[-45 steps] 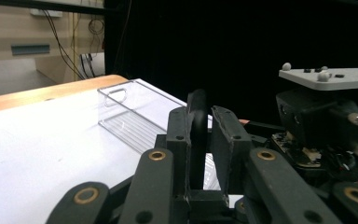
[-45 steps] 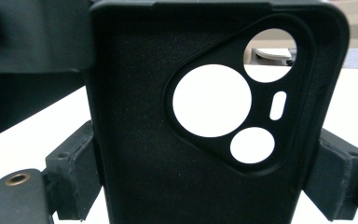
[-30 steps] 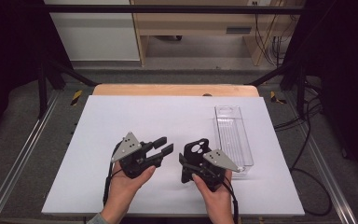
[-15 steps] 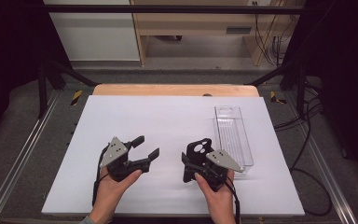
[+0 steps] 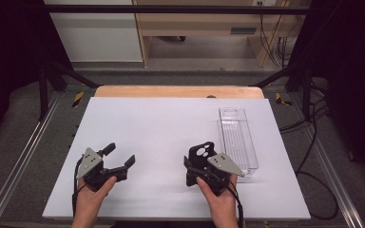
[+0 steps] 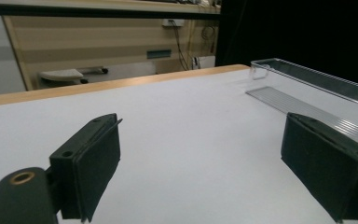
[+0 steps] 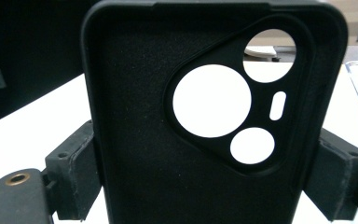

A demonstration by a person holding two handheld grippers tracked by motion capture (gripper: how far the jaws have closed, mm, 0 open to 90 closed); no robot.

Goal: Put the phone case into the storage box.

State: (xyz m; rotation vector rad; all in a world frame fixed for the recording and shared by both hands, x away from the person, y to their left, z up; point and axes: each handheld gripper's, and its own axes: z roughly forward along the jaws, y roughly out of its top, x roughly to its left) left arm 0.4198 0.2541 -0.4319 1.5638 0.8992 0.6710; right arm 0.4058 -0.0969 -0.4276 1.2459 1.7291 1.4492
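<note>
Right gripper (image 5: 200, 164): jaws clamp the black rubbery phone case (image 5: 201, 155) by its side edges, upright near the tabletop's (image 5: 161, 123) front edge, beside the clear plastic tray (image 5: 237, 137).
Left gripper (image 5: 120, 156): jaws just opened wide, nothing between.
Risk: the soft case may flex and slip out.

Left gripper (image 5: 121, 156) low, jaws just spread wide, nothing between; right gripper (image 5: 197, 159) apparently clamped, hand (image 5: 218, 202) steady.
</note>
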